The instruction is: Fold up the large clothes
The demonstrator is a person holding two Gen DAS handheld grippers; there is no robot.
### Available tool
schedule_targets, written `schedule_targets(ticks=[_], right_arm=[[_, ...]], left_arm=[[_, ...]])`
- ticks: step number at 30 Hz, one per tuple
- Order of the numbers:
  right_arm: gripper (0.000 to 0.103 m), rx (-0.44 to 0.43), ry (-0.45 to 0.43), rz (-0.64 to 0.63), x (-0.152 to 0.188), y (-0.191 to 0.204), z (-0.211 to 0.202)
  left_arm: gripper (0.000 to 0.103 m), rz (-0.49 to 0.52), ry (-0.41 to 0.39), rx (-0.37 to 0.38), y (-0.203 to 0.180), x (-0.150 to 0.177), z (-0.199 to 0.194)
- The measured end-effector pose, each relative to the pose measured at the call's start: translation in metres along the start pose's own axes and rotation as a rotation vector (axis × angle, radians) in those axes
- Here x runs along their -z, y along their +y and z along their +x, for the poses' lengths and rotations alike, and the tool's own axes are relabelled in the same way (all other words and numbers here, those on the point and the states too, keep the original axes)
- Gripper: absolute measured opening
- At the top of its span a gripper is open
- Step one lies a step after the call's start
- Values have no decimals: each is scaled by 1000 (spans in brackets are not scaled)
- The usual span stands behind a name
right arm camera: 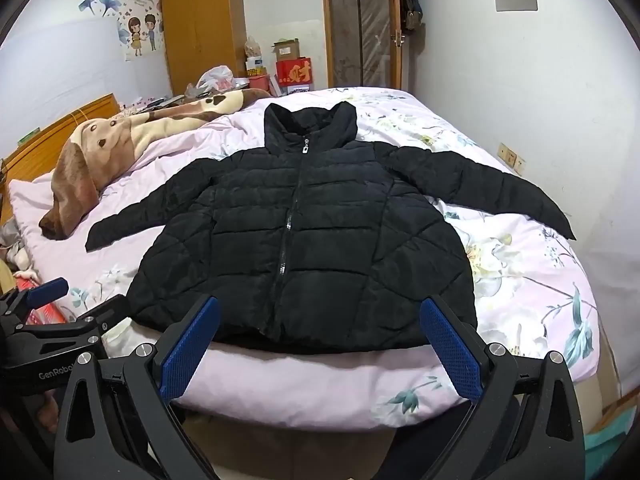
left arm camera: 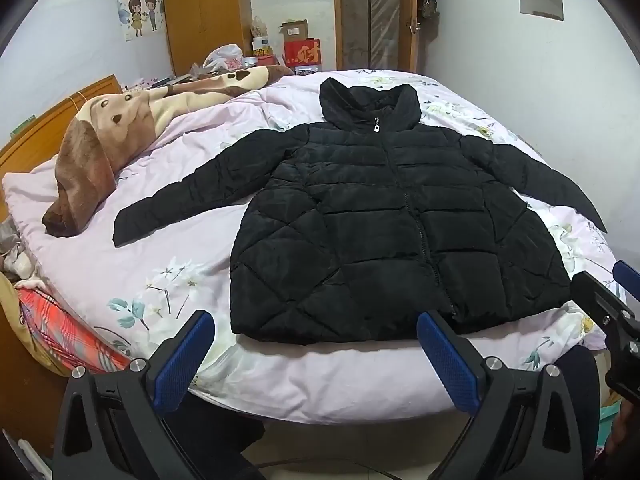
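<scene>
- Black puffer jacket: flat, zipped, sleeves spread, on floral bed cover.
- Left gripper: jaws wide, empty, short of hem.
- Right gripper: likewise.

Bare quilt beside jacket; blanket beyond.

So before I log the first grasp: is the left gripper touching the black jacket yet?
Apart. In the left wrist view the left gripper hangs open short of the bed's edge, and pale quilt shows between its fingertips and the black jacket hem.
</scene>
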State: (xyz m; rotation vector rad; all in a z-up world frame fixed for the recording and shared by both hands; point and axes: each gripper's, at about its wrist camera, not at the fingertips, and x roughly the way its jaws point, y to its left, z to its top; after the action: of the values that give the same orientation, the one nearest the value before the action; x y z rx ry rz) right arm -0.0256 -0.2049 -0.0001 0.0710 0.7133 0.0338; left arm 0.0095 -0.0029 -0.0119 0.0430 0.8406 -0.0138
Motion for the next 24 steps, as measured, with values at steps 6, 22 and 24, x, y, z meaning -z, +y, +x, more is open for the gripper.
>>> schedule_targets(ticks=[6,22,24], right_arm=[[100,1,3,10,1,-2,3],[100,7,12,13,2,-1,5],[100,5,13,11,2,-1,5]], left_arm=[[102,0,7,8,1,0,-3],[102,-13,-18,24,4,1,-4],[102,-16,-17,24,5,2,-5]])
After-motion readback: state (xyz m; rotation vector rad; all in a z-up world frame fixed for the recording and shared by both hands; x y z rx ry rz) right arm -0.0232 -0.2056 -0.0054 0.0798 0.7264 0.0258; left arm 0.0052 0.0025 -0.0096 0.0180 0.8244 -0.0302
